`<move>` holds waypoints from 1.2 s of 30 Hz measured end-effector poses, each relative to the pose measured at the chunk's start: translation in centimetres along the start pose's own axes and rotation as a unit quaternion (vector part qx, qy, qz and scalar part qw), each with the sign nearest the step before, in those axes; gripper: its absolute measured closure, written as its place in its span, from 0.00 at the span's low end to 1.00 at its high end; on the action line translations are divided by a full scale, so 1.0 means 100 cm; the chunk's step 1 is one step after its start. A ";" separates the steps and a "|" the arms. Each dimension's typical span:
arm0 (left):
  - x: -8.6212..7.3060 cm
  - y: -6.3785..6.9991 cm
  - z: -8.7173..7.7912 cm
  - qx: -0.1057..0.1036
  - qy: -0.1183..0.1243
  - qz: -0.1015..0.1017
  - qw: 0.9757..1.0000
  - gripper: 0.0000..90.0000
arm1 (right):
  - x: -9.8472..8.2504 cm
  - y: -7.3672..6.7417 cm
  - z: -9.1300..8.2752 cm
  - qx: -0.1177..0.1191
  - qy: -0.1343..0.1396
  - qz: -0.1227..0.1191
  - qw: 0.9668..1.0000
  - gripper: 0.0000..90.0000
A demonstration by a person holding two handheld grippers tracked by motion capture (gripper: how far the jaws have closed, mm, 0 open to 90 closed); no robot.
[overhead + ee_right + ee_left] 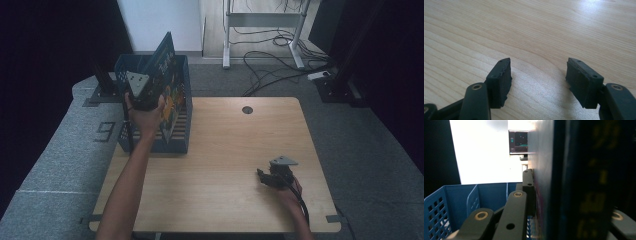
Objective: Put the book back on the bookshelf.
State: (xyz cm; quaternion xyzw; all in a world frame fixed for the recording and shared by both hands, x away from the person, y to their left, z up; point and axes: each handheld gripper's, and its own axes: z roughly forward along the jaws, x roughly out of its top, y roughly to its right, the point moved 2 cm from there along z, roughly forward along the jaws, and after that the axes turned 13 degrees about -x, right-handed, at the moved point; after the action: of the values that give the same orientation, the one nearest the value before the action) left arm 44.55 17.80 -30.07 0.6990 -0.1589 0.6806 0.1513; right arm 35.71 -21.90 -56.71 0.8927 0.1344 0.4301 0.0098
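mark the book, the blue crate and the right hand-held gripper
book (pixel 164 59), high view, upper cover.
blue crate (pixel 165 145), high view, near wall.
right hand-held gripper (pixel 538 77), right gripper view, gap between fingertips.

Left gripper (pixel 544 202) jaws clamped on a dark blue book (pixel 584 182), held upright, edge toward the camera; yellow lettering blurred, unreadable. Blue perforated crate (pixel 461 200) with a divider sits below and behind. Monitor (pixel 518 142) beyond, against bright wall.

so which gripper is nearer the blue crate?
Left. The left gripper is over the blue crate, clamped on a book. The right gripper sits open on the table, well apart.
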 end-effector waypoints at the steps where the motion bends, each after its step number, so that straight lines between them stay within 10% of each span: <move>1: 0.000 0.000 0.002 0.000 -0.001 -0.001 1.000 0.91 | 0.000 0.000 0.000 -0.001 0.000 0.000 1.000 0.40; 36: -0.019 -0.007 0.042 0.025 0.000 0.011 1.000 0.91 | -0.001 0.000 -0.002 -0.004 0.000 0.002 1.000 0.40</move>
State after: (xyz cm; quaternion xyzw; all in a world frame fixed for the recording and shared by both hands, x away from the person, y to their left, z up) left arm 48.59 16.69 -32.09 0.7008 -0.1490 0.6861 0.1263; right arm 35.49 -21.93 -56.72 0.8928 0.1308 0.4308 0.0122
